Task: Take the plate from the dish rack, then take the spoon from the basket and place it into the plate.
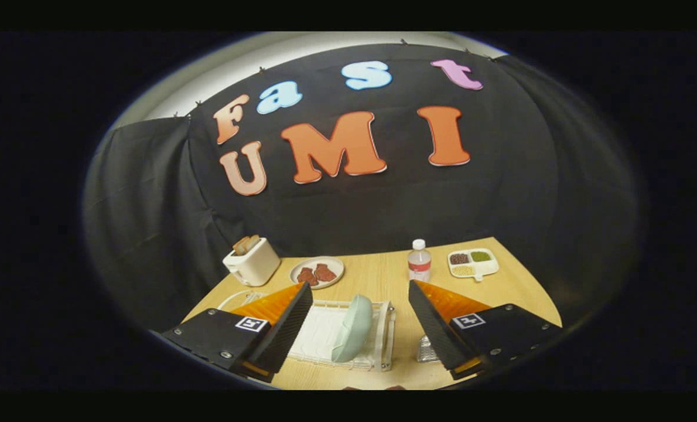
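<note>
Tool (360, 284) hovered above tabletop (389, 275), fingers spread wide, gripping nothing. Pale green plate (352, 328) stood on edge in dish rack (325, 337), between fingers. Toaster (252, 261), water bottle (419, 260) beyond.

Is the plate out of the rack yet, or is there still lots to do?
Nothing looks done yet. The pale green plate stands on edge in the dish rack. The gripper is open and empty, the plate between its fingers. Left: lift the plate out, then put the spoon in it.
</note>
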A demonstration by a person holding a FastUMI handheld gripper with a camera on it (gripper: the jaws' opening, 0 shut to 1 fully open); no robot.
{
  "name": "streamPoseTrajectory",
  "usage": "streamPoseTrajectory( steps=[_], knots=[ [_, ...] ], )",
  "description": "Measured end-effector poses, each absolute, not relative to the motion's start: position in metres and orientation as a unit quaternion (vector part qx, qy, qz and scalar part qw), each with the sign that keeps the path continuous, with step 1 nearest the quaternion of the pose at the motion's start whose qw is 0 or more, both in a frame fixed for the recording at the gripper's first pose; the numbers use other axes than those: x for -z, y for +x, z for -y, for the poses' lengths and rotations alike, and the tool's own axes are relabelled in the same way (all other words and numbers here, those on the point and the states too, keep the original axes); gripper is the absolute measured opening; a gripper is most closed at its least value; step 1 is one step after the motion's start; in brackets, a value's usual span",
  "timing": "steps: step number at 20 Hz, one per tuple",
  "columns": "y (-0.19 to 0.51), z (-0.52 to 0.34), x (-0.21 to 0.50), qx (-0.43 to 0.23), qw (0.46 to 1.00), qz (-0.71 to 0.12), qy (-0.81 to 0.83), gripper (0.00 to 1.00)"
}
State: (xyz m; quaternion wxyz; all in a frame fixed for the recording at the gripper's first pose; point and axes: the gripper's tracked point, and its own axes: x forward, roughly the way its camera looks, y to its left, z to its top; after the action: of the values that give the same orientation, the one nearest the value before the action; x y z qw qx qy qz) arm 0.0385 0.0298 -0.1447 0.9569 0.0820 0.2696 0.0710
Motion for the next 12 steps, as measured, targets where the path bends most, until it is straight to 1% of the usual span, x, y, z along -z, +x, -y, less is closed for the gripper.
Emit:
streamPoseTrajectory(
  steps=[7, 10, 11, 12],
  knots=[
    [0.046, -0.045, 0.217, -0.084, 0.904, -0.410, 0.091, 0.96],
    [0.052, -0.049, 0.236, -0.084, 0.884, -0.450, 0.094, 0.96],
    [0.054, -0.051, 0.242, -0.083, 0.878, -0.462, 0.095, 0.95],
    [0.054, -0.054, 0.247, -0.083, 0.872, -0.473, 0.097, 0.91]
  ],
)
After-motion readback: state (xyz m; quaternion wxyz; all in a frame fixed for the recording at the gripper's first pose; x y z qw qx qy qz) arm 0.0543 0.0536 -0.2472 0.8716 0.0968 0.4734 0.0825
